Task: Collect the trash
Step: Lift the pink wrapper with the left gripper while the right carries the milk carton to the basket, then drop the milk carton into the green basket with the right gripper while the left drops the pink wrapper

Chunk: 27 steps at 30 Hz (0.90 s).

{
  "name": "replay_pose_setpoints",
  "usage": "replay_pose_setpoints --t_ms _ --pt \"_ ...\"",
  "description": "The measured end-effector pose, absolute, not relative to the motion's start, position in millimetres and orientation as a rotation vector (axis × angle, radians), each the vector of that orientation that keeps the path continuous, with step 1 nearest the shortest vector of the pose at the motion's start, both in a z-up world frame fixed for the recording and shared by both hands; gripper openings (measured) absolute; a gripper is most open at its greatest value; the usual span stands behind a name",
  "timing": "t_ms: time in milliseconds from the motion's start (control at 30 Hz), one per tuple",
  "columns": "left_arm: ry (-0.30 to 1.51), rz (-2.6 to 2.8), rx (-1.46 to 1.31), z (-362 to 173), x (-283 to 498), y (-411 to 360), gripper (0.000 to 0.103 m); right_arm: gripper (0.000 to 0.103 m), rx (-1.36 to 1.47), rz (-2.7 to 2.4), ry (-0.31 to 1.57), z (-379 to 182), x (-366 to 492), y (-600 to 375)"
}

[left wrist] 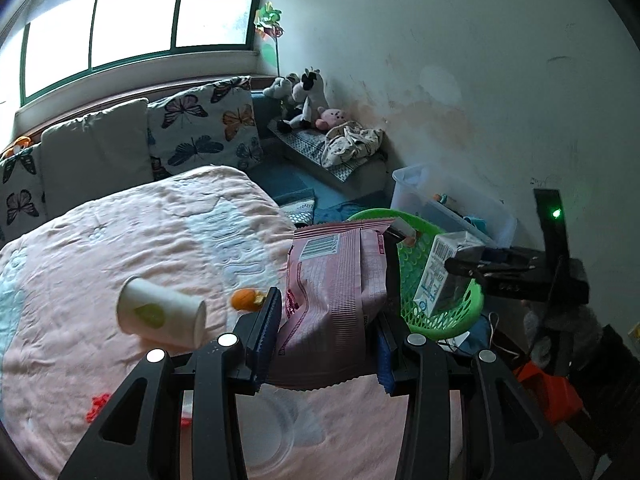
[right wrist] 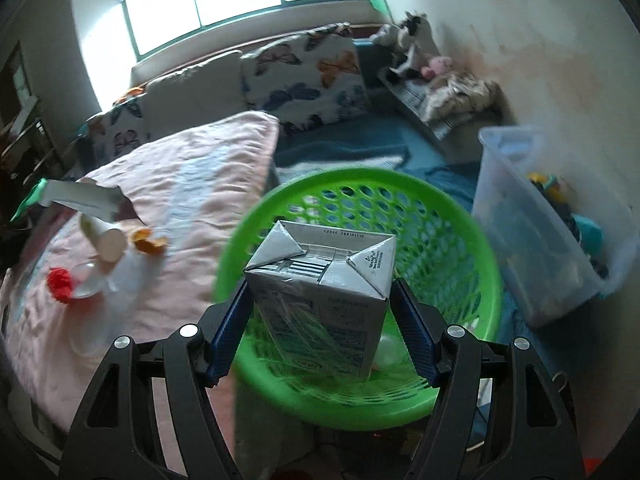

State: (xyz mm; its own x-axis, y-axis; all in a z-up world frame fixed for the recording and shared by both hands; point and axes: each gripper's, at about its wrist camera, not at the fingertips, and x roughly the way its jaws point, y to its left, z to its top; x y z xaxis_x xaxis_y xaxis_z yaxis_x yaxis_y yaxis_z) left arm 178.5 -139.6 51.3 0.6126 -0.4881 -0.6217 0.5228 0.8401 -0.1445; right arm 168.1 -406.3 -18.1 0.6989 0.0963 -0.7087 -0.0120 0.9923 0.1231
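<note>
My left gripper (left wrist: 326,336) is shut on a pink snack wrapper (left wrist: 332,280) and holds it over the bed's right edge, beside the green mesh basket (left wrist: 416,276). My right gripper (right wrist: 320,328) is shut on a grey milk carton (right wrist: 324,292) and holds it over the green basket (right wrist: 460,240). The carton (left wrist: 436,276) and right gripper also show in the left wrist view. A paper cup (left wrist: 160,312) lies on its side on the pink blanket next to an orange peel (left wrist: 246,300). The cup (right wrist: 104,240) and peel (right wrist: 150,242) show blurred in the right wrist view.
A red scrap (left wrist: 98,406) and a clear plastic lid (left wrist: 264,432) lie on the pink blanket (left wrist: 120,240). A clear storage bin (right wrist: 548,224) with toys stands right of the basket. Butterfly pillows (left wrist: 204,128) and stuffed toys (left wrist: 304,100) line the far wall.
</note>
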Motion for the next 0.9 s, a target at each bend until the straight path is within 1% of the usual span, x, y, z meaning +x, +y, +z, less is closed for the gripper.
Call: replay_pose_setpoints --t_ms 200,367,633,900 --pt "0.729 -0.600 0.065 44.7 195.1 -160.3 0.040 0.071 0.093 0.019 0.828 -41.2 177.1 -414.7" --pt "0.757 -0.618 0.058 39.2 207.8 -176.0 0.040 0.076 0.083 -0.005 0.819 -46.7 177.1 -418.8" --pt "0.791 -0.668 0.081 29.9 223.1 -218.9 0.040 0.077 0.103 0.002 0.753 -27.2 156.4 -426.8" --pt "0.850 -0.718 0.136 11.0 233.6 -268.7 0.040 0.079 0.128 -0.009 0.687 -10.8 117.9 -435.9"
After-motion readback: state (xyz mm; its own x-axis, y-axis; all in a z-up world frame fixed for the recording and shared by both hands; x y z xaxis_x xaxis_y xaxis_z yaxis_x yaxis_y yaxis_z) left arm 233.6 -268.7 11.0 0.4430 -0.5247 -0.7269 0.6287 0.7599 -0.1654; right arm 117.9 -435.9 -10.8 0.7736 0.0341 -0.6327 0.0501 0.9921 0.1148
